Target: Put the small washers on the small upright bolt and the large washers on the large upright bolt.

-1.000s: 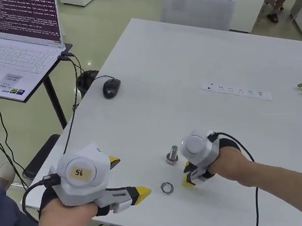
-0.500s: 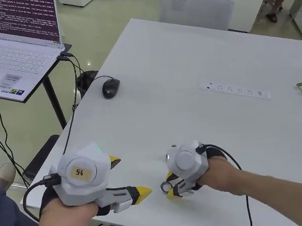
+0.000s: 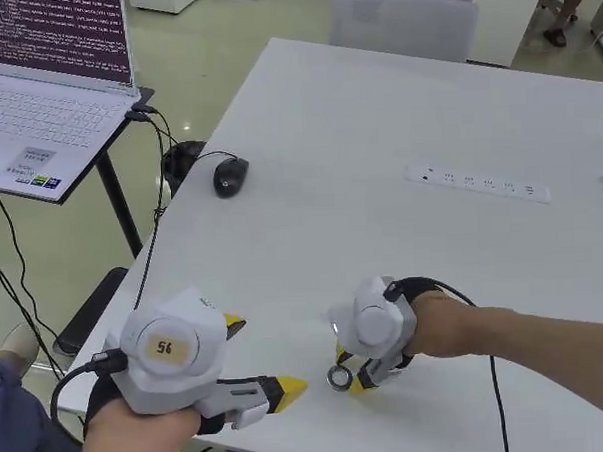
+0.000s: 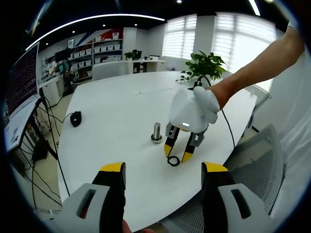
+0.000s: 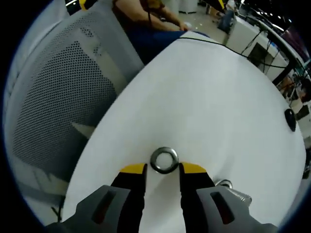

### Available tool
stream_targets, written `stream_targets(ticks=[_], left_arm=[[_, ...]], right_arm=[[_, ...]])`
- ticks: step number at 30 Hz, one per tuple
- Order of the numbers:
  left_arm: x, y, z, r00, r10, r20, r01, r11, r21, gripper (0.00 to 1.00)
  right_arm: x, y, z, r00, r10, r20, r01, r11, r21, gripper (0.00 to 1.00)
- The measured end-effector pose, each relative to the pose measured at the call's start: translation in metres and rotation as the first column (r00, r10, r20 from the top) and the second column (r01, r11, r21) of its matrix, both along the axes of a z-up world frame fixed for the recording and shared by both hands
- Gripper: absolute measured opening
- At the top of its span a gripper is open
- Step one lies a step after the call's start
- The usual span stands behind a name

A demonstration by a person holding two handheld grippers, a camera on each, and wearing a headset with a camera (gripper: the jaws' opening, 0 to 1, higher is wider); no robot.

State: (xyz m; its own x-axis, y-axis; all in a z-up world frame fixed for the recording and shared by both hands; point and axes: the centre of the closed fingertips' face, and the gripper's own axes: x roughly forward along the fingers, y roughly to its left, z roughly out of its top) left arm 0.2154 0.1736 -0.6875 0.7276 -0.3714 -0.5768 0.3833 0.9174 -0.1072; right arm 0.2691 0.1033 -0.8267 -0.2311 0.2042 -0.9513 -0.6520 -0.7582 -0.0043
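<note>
Washer [image 5: 164, 160] flat on table [image 3: 378, 133], not on bolt [image 4: 156, 132] yet; R gripper [image 5: 163, 169] tips flank it, grip unclear; L gripper [image 3: 259, 356] wide open, empty.

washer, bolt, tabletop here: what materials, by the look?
Washer: likely steel; it is bright and silvery, and the rim glints.
Bolt: likely plated steel, with a grey metallic sheen.
Table: matte white and smooth, probably laminate, but the core cannot be told.
</note>
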Motion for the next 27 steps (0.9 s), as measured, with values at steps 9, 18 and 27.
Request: stream_targets(ticks=[9,18,27], left_arm=[[0.0047,0.0005,0.0012,1.000,0.002,0.005,-0.002,1.000,-0.002,0.62],[0.0059,-0.0021,0.0018,1.000,-0.005,0.007,0.005,1.000,-0.004,0.62],[0.0023,-0.0009,0.0002,1.000,-0.005,0.002,0.005,1.000,-0.001,0.62]], right_arm=[[-0.0020,0.0009,-0.0005,0.999,0.039,0.004,-0.039,0.999,-0.009,0.24],[0.0004,-0.0004,-0.0004,0.995,-0.089,-0.033,0.090,0.996,0.018,0.24],[-0.0045,0.0028,-0.0005,0.999,0.033,0.002,-0.033,0.999,-0.005,0.27]])
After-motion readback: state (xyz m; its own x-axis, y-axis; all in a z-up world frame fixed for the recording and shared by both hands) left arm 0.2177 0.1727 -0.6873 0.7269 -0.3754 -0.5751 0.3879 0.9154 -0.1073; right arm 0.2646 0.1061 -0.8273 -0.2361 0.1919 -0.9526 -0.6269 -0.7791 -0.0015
